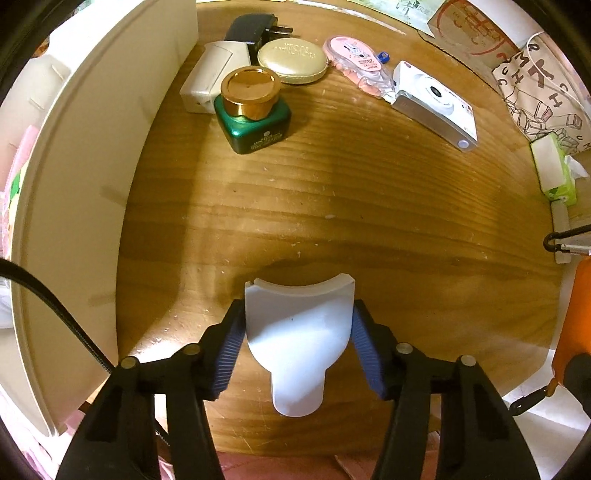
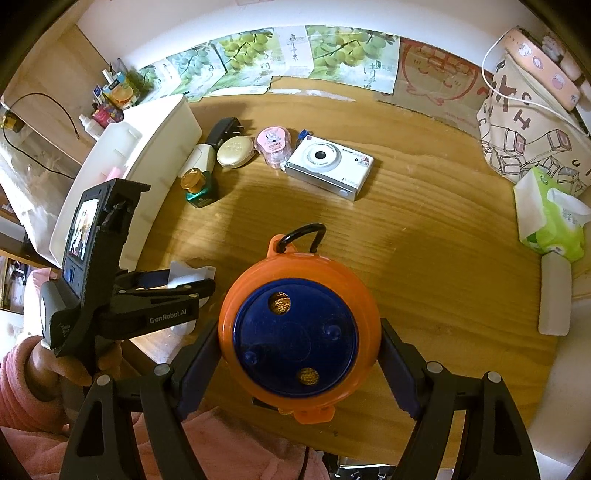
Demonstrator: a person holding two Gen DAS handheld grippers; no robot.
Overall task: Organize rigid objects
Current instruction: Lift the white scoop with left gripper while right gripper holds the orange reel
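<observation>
My left gripper point(image 1: 298, 325) is shut on a pale grey-white plastic piece point(image 1: 298, 332) with a curved top, held just above the wooden table point(image 1: 332, 206). It also shows in the right wrist view point(image 2: 188, 275). My right gripper point(image 2: 299, 347) is shut on a round orange case with a blue face point(image 2: 297, 336) and a black carabiner loop. On the table's far side lie a white camera point(image 2: 327, 162), a pink tape dispenser point(image 2: 274, 146), a cream oval compact point(image 2: 235, 151), a green bottle with a gold cap point(image 2: 195, 186), a white adapter point(image 1: 210, 79) and a black plug point(image 1: 251, 27).
A white storage bin point(image 2: 147, 155) stands along the table's left edge, beside the left gripper. A green tissue pack point(image 2: 554, 221), a patterned tote bag point(image 2: 532, 129) and a white block point(image 2: 554, 295) sit at the right. Printed papers line the back wall.
</observation>
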